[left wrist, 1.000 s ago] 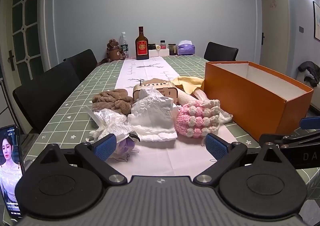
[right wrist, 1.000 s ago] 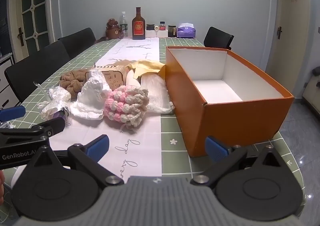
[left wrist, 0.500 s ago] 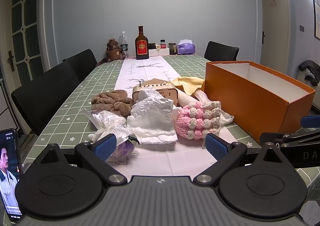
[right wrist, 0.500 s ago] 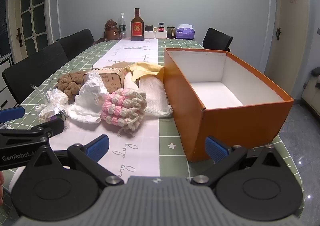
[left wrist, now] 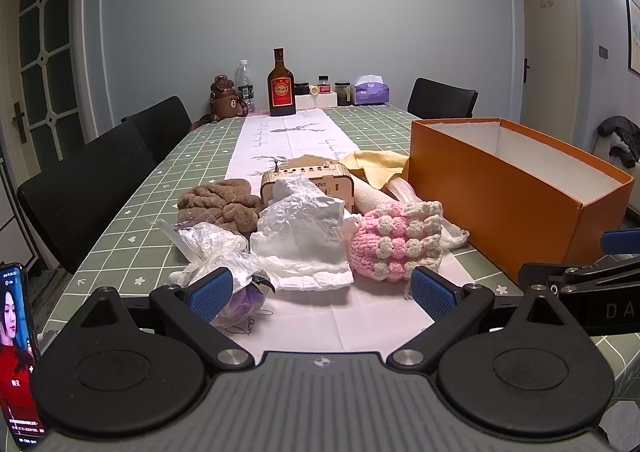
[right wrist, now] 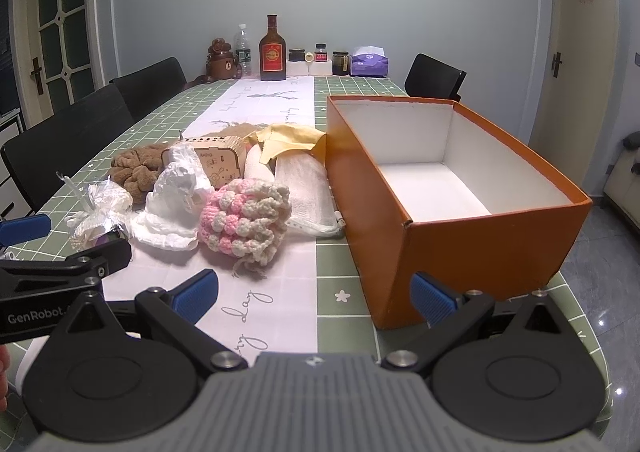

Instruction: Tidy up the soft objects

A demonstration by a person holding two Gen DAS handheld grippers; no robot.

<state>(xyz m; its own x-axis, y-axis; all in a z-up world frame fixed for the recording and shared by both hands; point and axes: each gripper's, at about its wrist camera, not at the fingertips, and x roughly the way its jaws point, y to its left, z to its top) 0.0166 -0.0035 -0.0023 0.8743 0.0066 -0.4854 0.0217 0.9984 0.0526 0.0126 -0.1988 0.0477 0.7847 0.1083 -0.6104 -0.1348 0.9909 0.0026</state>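
Soft pile (left wrist: 304,223): lay ahead of both jaws, untouched.
Left gripper (left wrist: 322,292): spread wide, empty.
Right gripper (right wrist: 316,292): spread wide, empty.
Advice: pinch pink crochet piece (right wrist: 244,215) centrally, lift clear into orange box (right wrist: 472,236).

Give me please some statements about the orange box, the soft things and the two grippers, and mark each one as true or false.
1. The orange box is empty. True.
2. The pink and white crochet piece lies inside the box. False: it lies on the table runner, left of the box.
3. The left gripper holds the white plastic bag. False: its jaws are open and empty.
4. The right gripper has open jaws, holding nothing. True.
5. The brown fluffy cloth lies on the table. True.
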